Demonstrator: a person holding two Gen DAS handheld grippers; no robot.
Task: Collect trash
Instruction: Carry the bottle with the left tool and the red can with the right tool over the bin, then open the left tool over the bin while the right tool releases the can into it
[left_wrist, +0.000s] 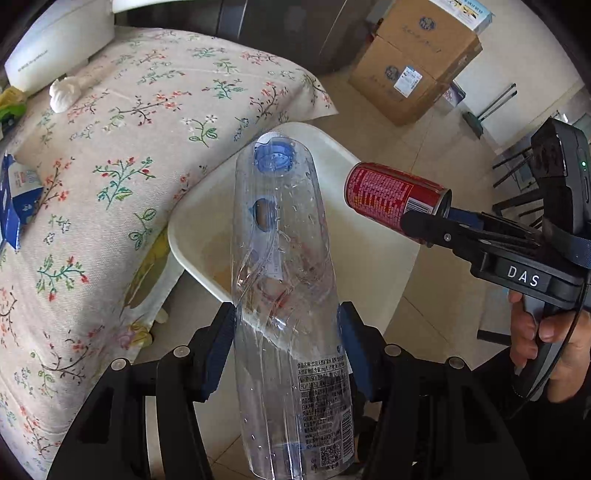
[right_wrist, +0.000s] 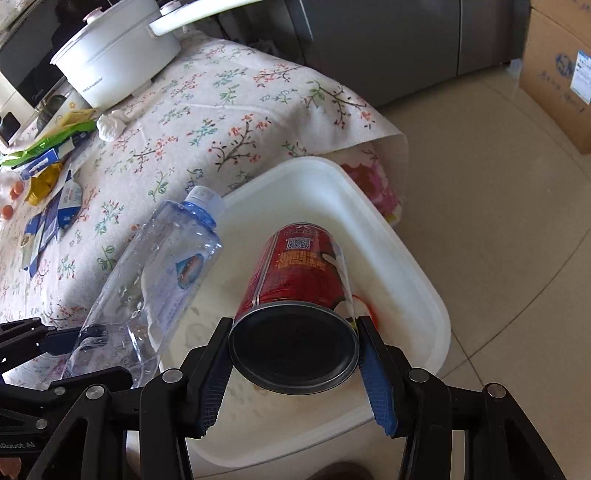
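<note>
My left gripper (left_wrist: 287, 334) is shut on a clear plastic bottle (left_wrist: 284, 280) with a blue cap, held over the white bin (left_wrist: 192, 229). The bottle also shows in the right wrist view (right_wrist: 159, 280), its cap end over the bin's left rim. My right gripper (right_wrist: 295, 350) is shut on a red can (right_wrist: 303, 280), held bottom-first above the white bin (right_wrist: 402, 258). In the left wrist view the red can (left_wrist: 391, 195) hangs over the bin's right side in the right gripper (left_wrist: 439, 218).
A table with a floral cloth (left_wrist: 122, 155) stands left of the bin, carrying a white pot (right_wrist: 114, 62), a crumpled tissue (right_wrist: 110, 125) and several wrappers and cartons (right_wrist: 48, 184). Cardboard boxes (left_wrist: 417, 62) stand on the tiled floor behind.
</note>
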